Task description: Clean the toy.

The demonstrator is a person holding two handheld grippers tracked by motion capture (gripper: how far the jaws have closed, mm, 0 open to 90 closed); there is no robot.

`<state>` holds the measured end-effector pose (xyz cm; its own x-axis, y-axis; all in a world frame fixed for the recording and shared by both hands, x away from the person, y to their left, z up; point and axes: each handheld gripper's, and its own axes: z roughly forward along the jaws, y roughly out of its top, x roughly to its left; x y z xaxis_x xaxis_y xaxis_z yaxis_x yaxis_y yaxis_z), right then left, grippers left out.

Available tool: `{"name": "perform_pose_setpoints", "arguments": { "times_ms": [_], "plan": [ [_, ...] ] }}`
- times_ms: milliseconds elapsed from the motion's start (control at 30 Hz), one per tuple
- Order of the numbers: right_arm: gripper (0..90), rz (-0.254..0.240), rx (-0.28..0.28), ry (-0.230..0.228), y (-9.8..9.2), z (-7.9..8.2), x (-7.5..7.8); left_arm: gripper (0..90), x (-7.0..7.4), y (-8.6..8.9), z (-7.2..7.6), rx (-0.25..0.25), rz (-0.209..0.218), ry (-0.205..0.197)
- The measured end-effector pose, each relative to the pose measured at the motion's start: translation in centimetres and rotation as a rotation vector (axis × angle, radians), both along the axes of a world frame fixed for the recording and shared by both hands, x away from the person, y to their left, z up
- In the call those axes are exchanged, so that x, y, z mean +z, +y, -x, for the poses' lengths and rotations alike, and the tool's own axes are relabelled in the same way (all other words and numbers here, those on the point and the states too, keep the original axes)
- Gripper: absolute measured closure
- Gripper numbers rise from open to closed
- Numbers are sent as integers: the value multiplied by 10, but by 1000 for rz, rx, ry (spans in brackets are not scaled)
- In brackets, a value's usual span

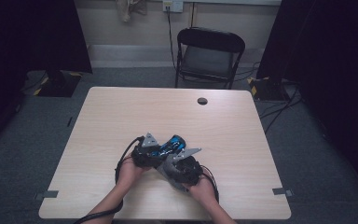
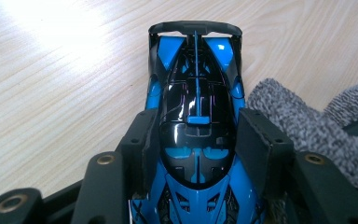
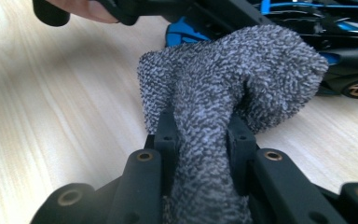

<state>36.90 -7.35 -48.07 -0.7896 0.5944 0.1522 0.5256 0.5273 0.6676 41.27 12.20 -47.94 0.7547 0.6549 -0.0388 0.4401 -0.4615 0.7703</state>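
A blue and black toy race car point(image 2: 196, 100) lies on the wooden table point(image 1: 121, 116), held at its middle by my left gripper point(image 2: 198, 144), whose pads press on both its sides. My right gripper point(image 3: 199, 133) is shut on a bunched grey cloth point(image 3: 228, 74), and the cloth rests against the car's side point(image 3: 335, 42). In the high view both grippers meet near the table's front middle, the left gripper point(image 1: 144, 151) and the right gripper point(image 1: 182, 161) close together over the car point(image 1: 171, 143). The cloth's edge point(image 2: 303, 121) lies just right of the car.
A black folding chair point(image 1: 208, 56) stands beyond the table's far edge. A round cable hole point(image 1: 202, 101) sits near the far side of the table. Cables trail on the floor at the right. Dark curtains flank the room.
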Motion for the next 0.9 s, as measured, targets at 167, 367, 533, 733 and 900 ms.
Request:
{"name": "perform_pose_setpoints", "arguments": {
  "times_ms": [167,367,533,733,900],
  "plan": [
    [723,-10,8,5,1,1,-1,496,0,0,0,0,1,0],
    [722,-22,26,14,2,2,-1,496,0,0,0,1,3,0],
    [721,-30,39,18,3,4,-1,496,0,0,0,2,4,0],
    [721,-56,68,23,4,6,-2,496,0,0,0,2,4,0],
    [719,-59,107,21,6,10,-1,496,0,0,0,3,3,-1]
  ]
}}
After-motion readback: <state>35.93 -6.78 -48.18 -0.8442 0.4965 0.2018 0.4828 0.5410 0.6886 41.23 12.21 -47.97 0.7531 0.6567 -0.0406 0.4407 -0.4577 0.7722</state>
